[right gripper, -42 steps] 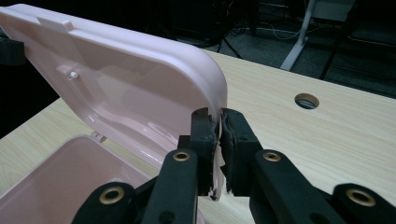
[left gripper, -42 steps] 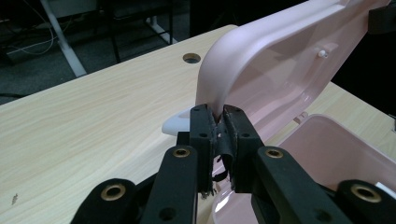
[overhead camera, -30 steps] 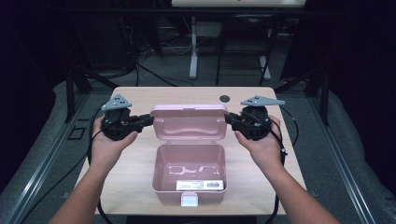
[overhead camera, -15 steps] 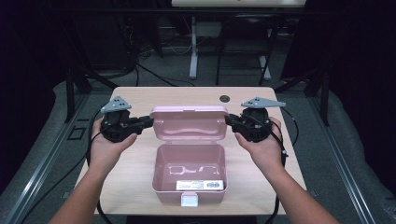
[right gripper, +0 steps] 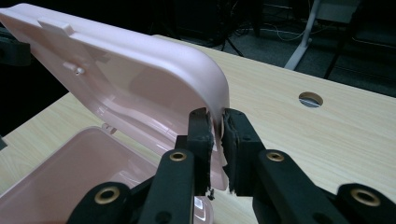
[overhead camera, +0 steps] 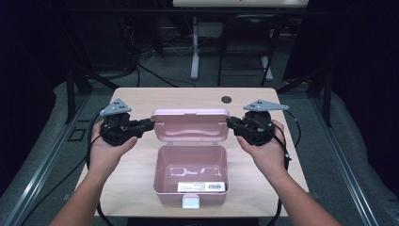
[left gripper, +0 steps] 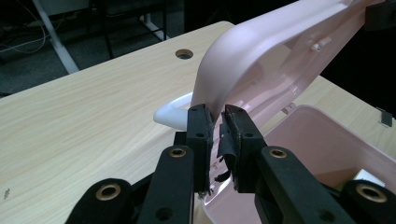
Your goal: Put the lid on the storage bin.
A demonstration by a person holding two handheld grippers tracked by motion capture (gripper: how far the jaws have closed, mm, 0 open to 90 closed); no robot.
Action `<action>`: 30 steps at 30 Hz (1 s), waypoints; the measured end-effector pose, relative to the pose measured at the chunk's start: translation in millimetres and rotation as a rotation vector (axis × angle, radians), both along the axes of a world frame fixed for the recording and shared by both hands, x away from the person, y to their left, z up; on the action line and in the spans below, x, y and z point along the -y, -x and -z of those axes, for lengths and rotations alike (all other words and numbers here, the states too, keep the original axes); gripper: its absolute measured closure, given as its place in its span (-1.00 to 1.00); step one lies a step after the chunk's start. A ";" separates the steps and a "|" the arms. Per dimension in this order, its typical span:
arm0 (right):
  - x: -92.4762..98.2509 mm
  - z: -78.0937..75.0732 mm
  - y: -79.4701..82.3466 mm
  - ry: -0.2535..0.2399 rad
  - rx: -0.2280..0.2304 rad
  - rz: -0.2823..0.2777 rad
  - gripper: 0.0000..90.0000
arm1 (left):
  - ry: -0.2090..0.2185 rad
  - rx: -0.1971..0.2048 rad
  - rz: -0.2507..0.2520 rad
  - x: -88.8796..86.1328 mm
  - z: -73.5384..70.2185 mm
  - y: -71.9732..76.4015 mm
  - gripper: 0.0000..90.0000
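The left gripper (overhead camera: 149, 124) pinches the left edge of the raised pink lid (overhead camera: 190, 125); the open box (overhead camera: 190, 175) sits mid-table (overhead camera: 141, 101), seemingly empty. The right gripper (overhead camera: 229, 124) clamps the lid's right edge, near a cable hole (overhead camera: 226, 99).

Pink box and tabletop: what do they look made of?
Pink hinged box: apparently moulded plastic, smooth and slightly glossy; its raised lid shows soft highlights, rounded corners and moulded ribs. Light tabletop: wood-grain finish, matte, possibly laminate; fine streaks show in both gripper views.
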State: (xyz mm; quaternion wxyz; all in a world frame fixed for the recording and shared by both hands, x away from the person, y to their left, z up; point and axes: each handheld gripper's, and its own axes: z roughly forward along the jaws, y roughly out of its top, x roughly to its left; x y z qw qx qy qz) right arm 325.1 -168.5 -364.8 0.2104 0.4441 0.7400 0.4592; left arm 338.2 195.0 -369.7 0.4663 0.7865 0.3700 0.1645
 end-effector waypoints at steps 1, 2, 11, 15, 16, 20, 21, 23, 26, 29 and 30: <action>-0.1 0.1 0.7 -0.001 0.000 -0.001 0.78 | 0.001 0.000 0.001 -0.1 0.2 0.5 0.80; -0.2 0.3 1.4 -0.004 0.001 -0.002 0.77 | 0.001 -0.001 0.004 -0.3 0.3 1.1 0.80; 0.2 0.8 7.5 -0.001 0.005 -0.009 0.77 | -0.003 0.004 0.005 -0.8 1.8 6.4 0.80; 0.7 1.3 10.7 -0.006 0.007 -0.012 0.77 | -0.008 0.008 0.007 -0.4 1.9 10.3 0.80; 0.8 1.4 11.7 -0.007 0.006 -0.013 0.77 | -0.011 0.009 0.006 -0.3 2.0 11.4 0.80; 1.3 2.2 15.8 -0.008 0.009 -0.018 0.77 | -0.016 0.012 0.009 -0.4 2.4 14.8 0.80; 1.3 2.4 16.7 -0.009 0.009 -0.019 0.77 | -0.015 0.012 0.010 -0.4 2.6 15.7 0.80; 1.5 3.0 18.7 -0.007 0.014 -0.021 0.77 | -0.019 0.013 0.011 -0.6 2.7 17.4 0.80; 2.0 3.5 21.8 -0.008 0.013 -0.026 0.77 | -0.011 0.012 0.014 -1.5 3.8 19.9 0.80; 2.5 4.5 24.3 -0.016 0.013 -0.029 0.77 | -0.005 0.011 0.020 -2.5 5.0 22.5 0.80; 3.0 4.7 25.2 -0.013 0.014 -0.031 0.77 | -0.004 0.012 0.019 -2.4 5.5 23.9 0.80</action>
